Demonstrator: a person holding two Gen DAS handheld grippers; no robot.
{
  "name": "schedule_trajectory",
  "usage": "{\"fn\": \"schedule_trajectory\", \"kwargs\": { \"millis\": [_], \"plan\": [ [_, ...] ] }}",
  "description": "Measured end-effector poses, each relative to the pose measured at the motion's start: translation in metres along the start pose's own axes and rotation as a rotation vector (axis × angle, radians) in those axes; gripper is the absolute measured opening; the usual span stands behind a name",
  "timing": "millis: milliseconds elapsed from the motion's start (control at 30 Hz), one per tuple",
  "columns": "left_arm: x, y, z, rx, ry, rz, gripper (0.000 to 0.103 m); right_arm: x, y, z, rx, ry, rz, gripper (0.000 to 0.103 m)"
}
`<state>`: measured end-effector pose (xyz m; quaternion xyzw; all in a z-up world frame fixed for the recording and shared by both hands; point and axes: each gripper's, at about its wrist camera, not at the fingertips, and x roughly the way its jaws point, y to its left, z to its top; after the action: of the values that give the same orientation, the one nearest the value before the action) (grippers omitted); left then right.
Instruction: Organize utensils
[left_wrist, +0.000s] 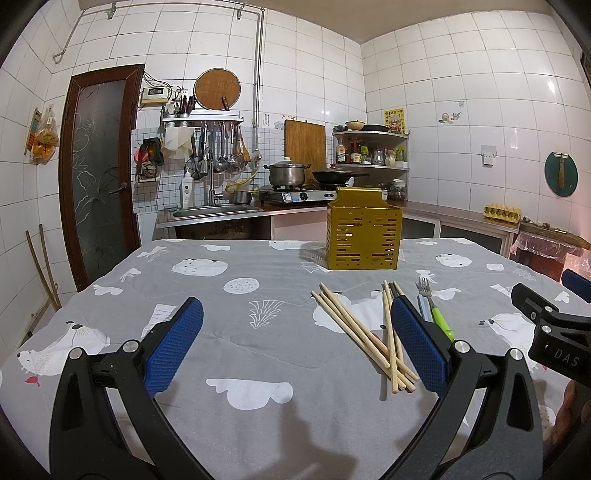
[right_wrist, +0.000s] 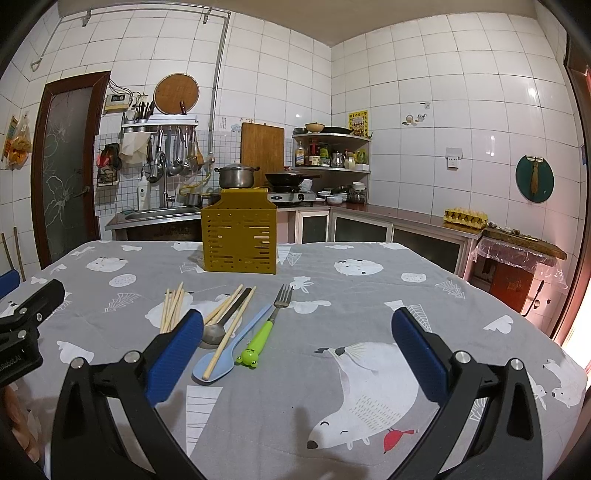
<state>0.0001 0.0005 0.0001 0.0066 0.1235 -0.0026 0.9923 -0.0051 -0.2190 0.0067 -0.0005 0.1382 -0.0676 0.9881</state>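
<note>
A yellow slotted utensil holder (left_wrist: 364, 238) (right_wrist: 239, 240) stands upright at the far side of the table. Loose wooden chopsticks (left_wrist: 360, 330) (right_wrist: 171, 308) lie in front of it. Beside them lie a fork with a green frog handle (right_wrist: 266, 326) (left_wrist: 436, 314), a light blue spoon (right_wrist: 229, 350) and a metal spoon (right_wrist: 216, 332). My left gripper (left_wrist: 295, 347) is open and empty above the cloth, left of the chopsticks. My right gripper (right_wrist: 297, 354) is open and empty, right of the utensils.
A grey tablecloth with polar bear prints (left_wrist: 258, 332) (right_wrist: 369, 314) covers the table. Behind it are a sink (left_wrist: 214, 211), a stove with a pot (left_wrist: 286, 173), and a counter with an egg tray (right_wrist: 465, 217).
</note>
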Motion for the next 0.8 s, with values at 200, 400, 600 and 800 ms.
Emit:
{"fn": "schedule_trajectory", "kwargs": {
  "millis": [200,400,600,800],
  "plan": [
    [0.0000,0.0001,0.0000,0.000,0.000,0.000,0.098,-0.0003,0.0007,0.0006,0.002,-0.002,-0.001,0.099],
    [0.0000,0.0000,0.0000,0.000,-0.001,0.000,0.098,-0.0001,0.0003,0.0005,0.004,-0.001,0.000,0.099],
    [-0.0001,0.0000,0.0000,-0.001,-0.001,0.000,0.098,0.0000,0.0004,0.0000,0.004,-0.002,-0.001,0.099],
    [-0.0001,0.0001,0.0000,-0.001,-0.002,0.000,0.098,0.0005,0.0009,-0.0009,0.005,-0.002,-0.001,0.099]
  ]
}}
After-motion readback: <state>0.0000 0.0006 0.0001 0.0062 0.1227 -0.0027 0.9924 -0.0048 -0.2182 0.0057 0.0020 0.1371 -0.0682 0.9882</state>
